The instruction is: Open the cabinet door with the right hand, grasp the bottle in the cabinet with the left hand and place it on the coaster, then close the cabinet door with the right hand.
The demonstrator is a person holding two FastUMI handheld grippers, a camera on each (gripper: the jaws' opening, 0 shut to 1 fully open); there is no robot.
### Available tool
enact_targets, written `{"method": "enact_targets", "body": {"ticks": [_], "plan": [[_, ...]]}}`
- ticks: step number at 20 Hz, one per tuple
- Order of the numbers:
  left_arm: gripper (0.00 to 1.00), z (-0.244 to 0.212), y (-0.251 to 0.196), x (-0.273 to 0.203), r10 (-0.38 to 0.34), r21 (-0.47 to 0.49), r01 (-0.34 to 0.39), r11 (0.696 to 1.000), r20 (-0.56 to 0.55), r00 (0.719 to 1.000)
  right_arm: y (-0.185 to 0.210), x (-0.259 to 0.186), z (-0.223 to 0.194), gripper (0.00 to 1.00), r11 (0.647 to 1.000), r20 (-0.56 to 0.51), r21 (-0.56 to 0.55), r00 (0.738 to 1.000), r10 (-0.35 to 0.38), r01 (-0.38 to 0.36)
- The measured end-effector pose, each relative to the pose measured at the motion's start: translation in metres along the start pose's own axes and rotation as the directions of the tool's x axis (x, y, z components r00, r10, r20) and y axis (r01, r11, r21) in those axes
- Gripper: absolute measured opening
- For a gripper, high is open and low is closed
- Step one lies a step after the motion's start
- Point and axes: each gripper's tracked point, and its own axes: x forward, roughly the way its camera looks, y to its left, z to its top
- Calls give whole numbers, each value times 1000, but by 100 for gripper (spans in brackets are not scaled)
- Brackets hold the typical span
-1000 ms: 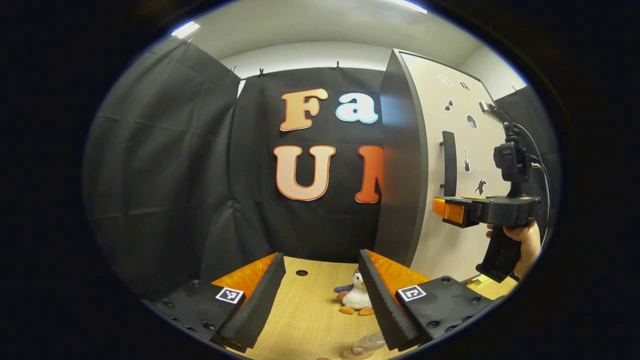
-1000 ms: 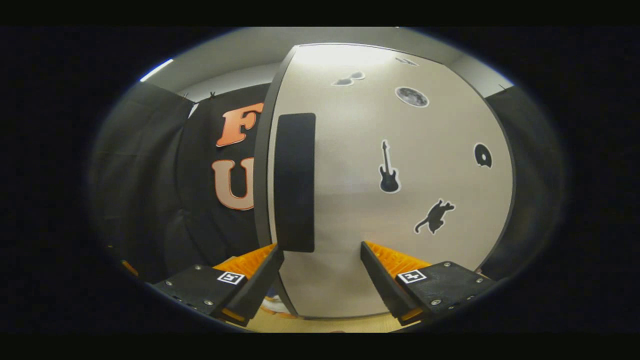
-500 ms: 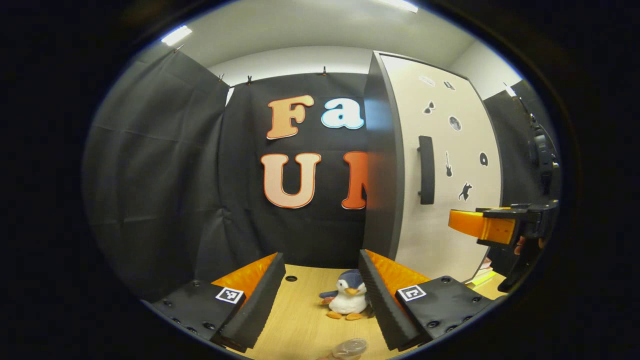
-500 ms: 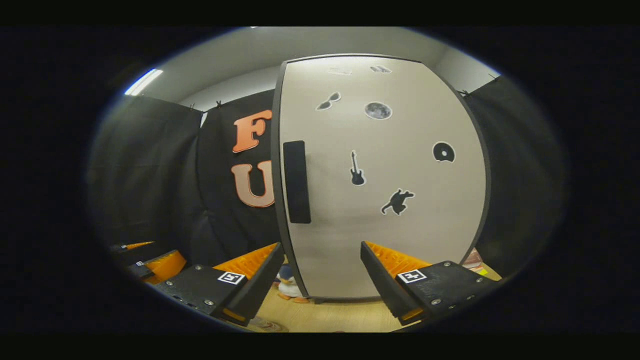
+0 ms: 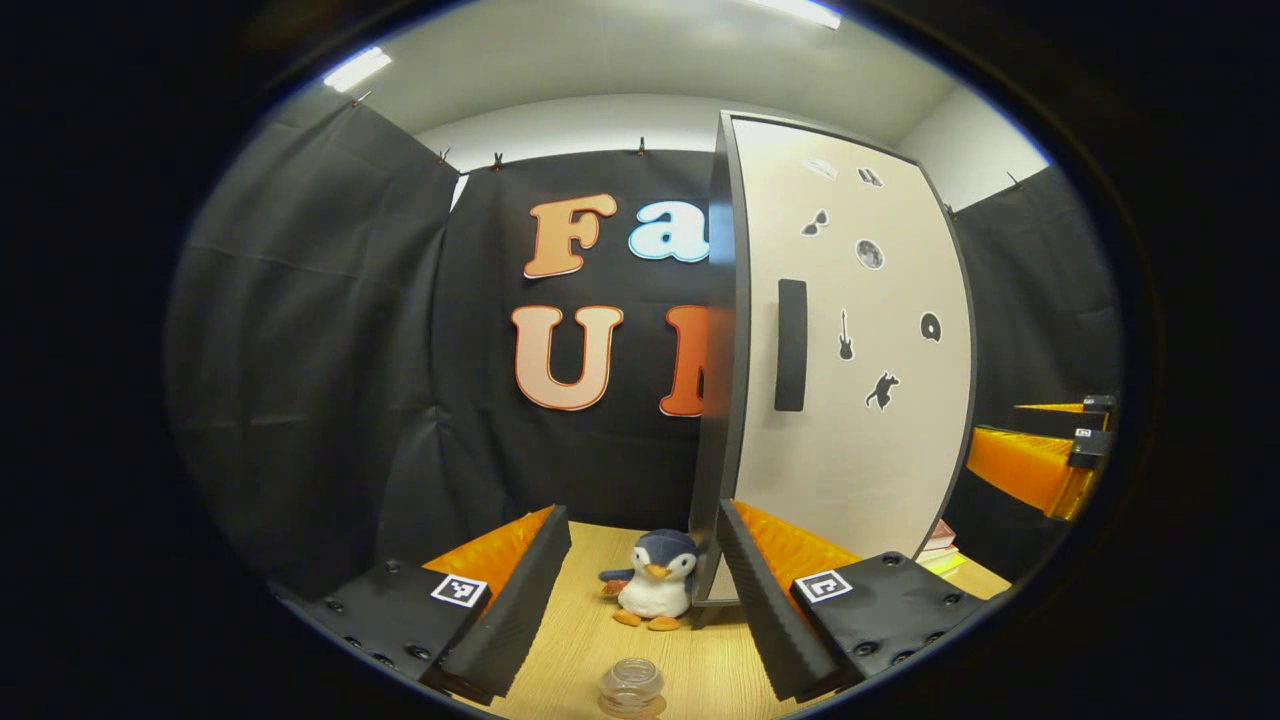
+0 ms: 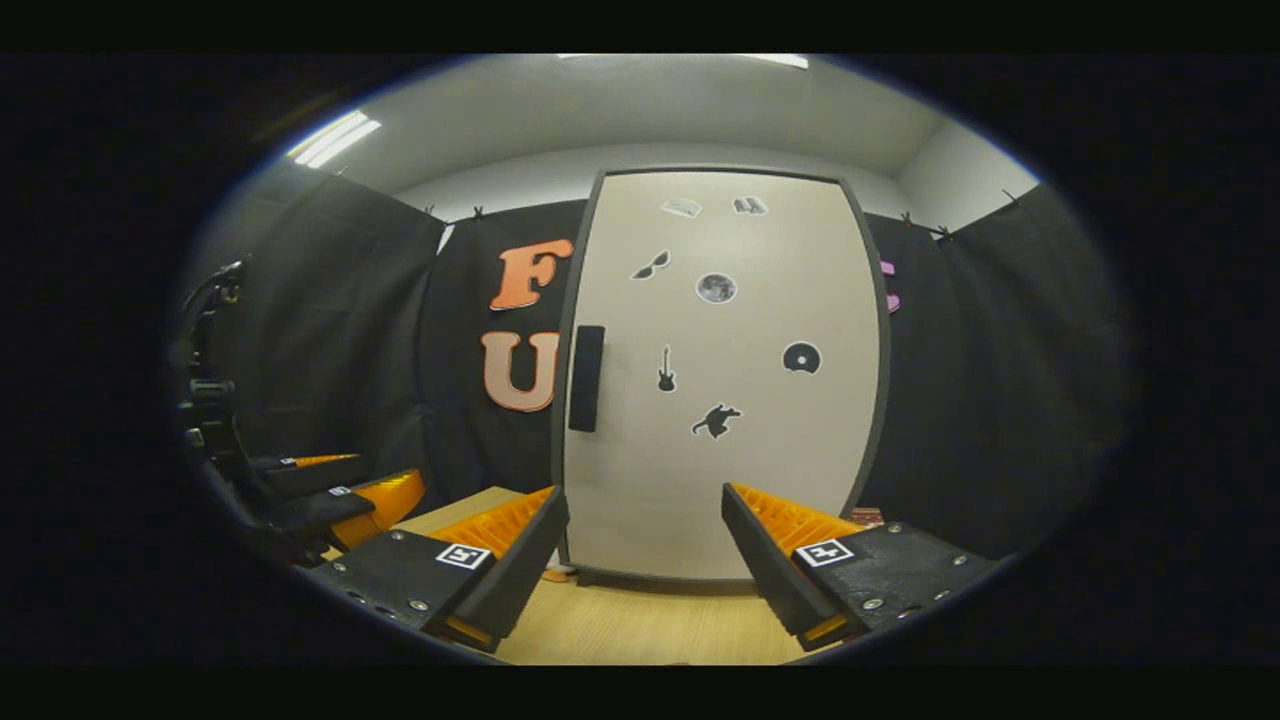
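There are two grippers, the left gripper and the right gripper, one cabinet door with one black handle, one toy penguin, and one bottle.

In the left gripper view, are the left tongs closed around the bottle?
No. The left tongs stand open and empty, and the bottle sits upright on the wooden table below them, near the penguin toy.

Plush penguin on table; possibly books.

The bottle stands before the penguin toy, left of the cabinet door.
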Motion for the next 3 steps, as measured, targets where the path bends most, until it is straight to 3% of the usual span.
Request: {"method": "enact_targets", "body": {"ticks": [3], "plan": [[96,2,-11,-7,-29,12,29,1000,10,1000,1,-12,0,95,1000,7,-19,1000,-13,13]]}}
